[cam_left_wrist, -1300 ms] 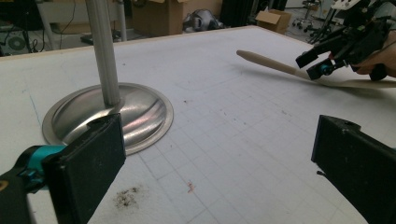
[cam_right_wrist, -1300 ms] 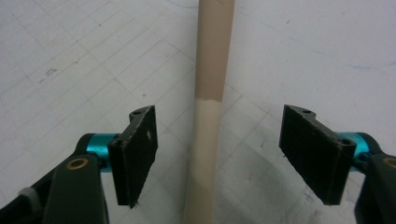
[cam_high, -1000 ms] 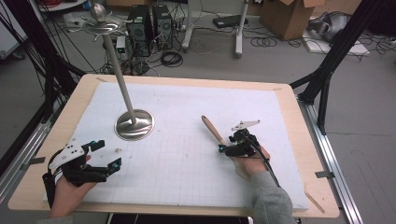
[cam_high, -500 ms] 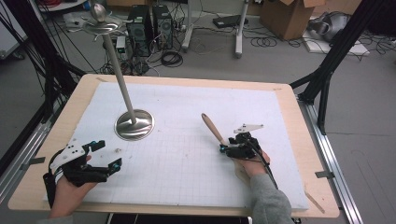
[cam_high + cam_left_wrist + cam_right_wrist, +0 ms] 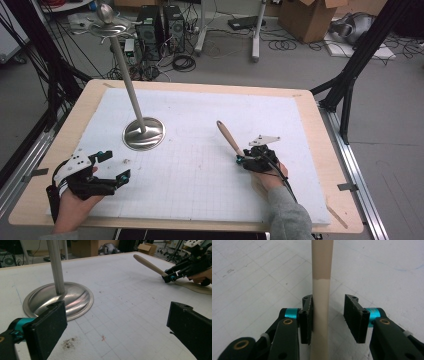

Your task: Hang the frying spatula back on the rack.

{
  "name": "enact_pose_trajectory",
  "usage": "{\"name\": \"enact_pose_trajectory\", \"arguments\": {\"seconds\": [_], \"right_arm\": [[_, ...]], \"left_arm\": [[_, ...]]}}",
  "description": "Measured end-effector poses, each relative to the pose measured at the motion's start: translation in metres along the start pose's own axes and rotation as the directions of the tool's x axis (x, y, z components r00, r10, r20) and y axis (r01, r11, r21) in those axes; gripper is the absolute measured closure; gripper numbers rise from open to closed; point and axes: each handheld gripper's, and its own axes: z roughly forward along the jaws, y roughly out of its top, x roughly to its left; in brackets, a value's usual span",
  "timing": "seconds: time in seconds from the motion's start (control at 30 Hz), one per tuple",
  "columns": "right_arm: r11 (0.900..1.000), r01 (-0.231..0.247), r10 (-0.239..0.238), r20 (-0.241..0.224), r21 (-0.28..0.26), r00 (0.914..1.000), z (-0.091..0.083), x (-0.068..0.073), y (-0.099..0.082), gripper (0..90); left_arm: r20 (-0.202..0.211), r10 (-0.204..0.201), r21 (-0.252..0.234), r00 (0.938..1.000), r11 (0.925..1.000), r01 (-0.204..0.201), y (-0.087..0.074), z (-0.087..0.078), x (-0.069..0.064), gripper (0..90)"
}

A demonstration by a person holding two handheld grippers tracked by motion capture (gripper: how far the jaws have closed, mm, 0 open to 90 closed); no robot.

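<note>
Wooden handle [image 5: 321, 290]: being lined up between the right gripper's [image 5: 328, 317] jaws, lying flat on the white mat [image 5: 210, 150] at the right side, pointing up and away toward the middle.
Right jaws: having just been closing in around the handle, one pad is already being touched by it, the other is standing a bit off, so no real squeeze is being made yet.
Progress: early days probably, the grab is only being set up and nothing is being lifted.
What's left: the pinch is waiting to be finished, then the handle is waiting to be picked up and taken wherever it's going.
Left gripper [image 5: 111, 167]: being parked near the front left corner, jaws being held wide with nothing in them.
Metal stand [image 5: 144, 132]: being left alone, its round base sitting left of centre, pole leaning up and back.
In the way: nothing is being blocked really, the stand is well apart from the handle.
</note>
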Motion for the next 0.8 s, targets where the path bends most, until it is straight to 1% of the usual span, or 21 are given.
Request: {"name": "enact_pose_trajectory", "arguments": {"seconds": [0.1, 0.13, 0.17, 0.2, 0.23, 0.27, 0.37, 0.4, 0.43, 0.5, 0.53, 0.6, 0.8], "right_arm": [[0.9999, 0.015, -0.015, -0.012, -0.001, 0.9998, -0.001, 0.0023, -0.0008, 67.4], [0.9997, 0.024, -0.024, -0.014, -0.003, 0.9996, -0.0009, 0.0032, -0.001, 68.3], [0.9996, 0.028, -0.028, -0.011, -0.002, 0.9995, -0.0012, 0.0037, -0.0011, 70.9], [0.9996, 0.028, -0.028, -0.011, -0.002, 0.9995, -0.0012, 0.0037, -0.0011, 70.9], [0.9991, 0.042, -0.042, -0.016, -0.004, 0.999, -0.0011, 0.0045, -0.0013, 73.4], [0.9993, 0.037, -0.037, -0.025, -0.003, 0.999, -0.0013, 0.0047, -0.0014, 74.6], [0.9996, 0.027, -0.027, -0.033, -0.003, 0.9991, -0.0012, 0.0039, -0.0014, 75.0], [0.9995, 0.032, -0.032, -0.031, -0.002, 0.999, -0.0011, 0.0041, -0.0014, 75.2], [0.9992, 0.041, -0.041, -0.019, -0.001, 0.999, -0.0013, 0.0058, -0.0012, 75.7], [0.999, 0.044, -0.044, -0.011, 0.0, 0.999, -0.0014, 0.0067, -0.0013, 76.0], [0.999, 0.044, -0.044, -0.011, 0.0, 0.999, -0.0014, 0.0067, -0.0013, 76.0], [0.9996, 0.028, -0.028, -0.016, -0.002, 0.9995, -0.0016, 0.0064, -0.0014, 76.3], [0.9996, 0.028, -0.028, -0.021, -0.003, 0.9994, -0.0015, 0.0055, -0.0014, 76.4]], "left_arm": [[0.0, -0.001, 0.002, 1.0, 1.0, 0.001, -0.0003, 0.0004, -0.0001, 3.4], [0.0, -0.003, 0.001, 1.0, 1.0, 0.003, -0.0004, 0.0007, -0.0004, 3.4], [0.0, -0.003, 0.001, 1.0, 1.0, 0.003, -0.0004, 0.0007, -0.0004, 3.4], [0.001, -0.001, 0.001, 1.0, 1.0, 0.001, -0.0003, 0.0007, -0.0003, 3.4], [0.001, -0.001, 0.002, 1.0, 1.0, 0.001, -0.0003, 0.0005, -0.0003, 3.4], [0.0, -0.001, 0.002, 1.0, 1.0, 0.001, -0.0004, 0.0005, -0.0003, 3.4], [-0.003, -0.001, 0.003, 1.0, 1.0, 0.001, -0.0006, 0.0008, -0.0003, 3.4], [-0.003, 0.001, 0.005, 1.0, 1.0, -0.001, -0.0007, 0.0007, -0.0001, 3.4], [-0.003, 0.002, 0.006, 1.0, 1.0, -0.002, -0.0007, 0.0006, 0.0, 3.4], [-0.003, 0.002, 0.005, 1.0, 1.0, -0.002, -0.0006, 0.0005, -0.0001, 3.4], [-0.003, 0.002, 0.005, 1.0, 1.0, -0.002, -0.0006, 0.0005, -0.0001, 3.4], [-0.002, 0.002, 0.005, 1.0, 1.0, -0.002, -0.0006, 0.0005, -0.0002, 3.4], [-0.001, -0.001, 0.004, 1.0, 1.0, 0.001, -0.0008, 0.0008, 0.0002, 3.4]]}}
